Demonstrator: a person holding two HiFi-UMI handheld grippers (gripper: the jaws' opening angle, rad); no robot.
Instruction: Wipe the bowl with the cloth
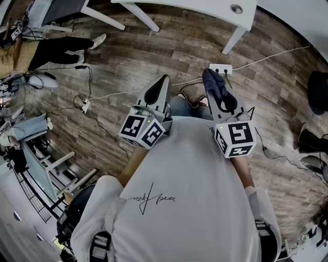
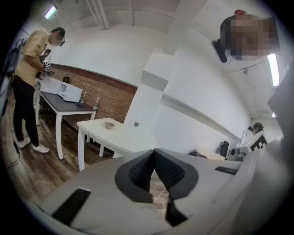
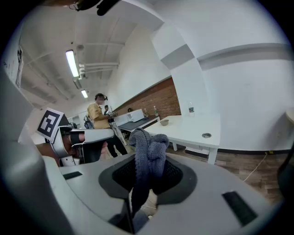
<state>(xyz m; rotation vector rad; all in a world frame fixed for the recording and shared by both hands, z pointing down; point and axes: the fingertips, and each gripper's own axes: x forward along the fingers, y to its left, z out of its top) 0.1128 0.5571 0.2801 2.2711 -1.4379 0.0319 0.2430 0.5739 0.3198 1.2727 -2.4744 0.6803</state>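
Note:
A dark blue-grey cloth (image 3: 148, 158) is bunched between the jaws of my right gripper (image 3: 148, 176), which is shut on it; in the head view the cloth (image 1: 213, 83) sticks out of the right gripper (image 1: 220, 91) over the wooden floor. My left gripper (image 1: 156, 89) is held beside it, shut with nothing between its pads, tips touching in the left gripper view (image 2: 154, 160). A small pale bowl (image 2: 109, 125) stands far off on a white table (image 2: 119, 137); it shows too in the right gripper view, bowl (image 3: 164, 122) on the table (image 3: 197, 128).
A person in a yellow shirt (image 2: 32, 87) stands at a dark-topped table (image 2: 64, 105) with a white appliance. Cables and a power strip (image 1: 220, 67) lie on the wooden floor. White table legs (image 1: 138, 15) cross the top of the head view. A dark chair (image 1: 318, 92) stands at right.

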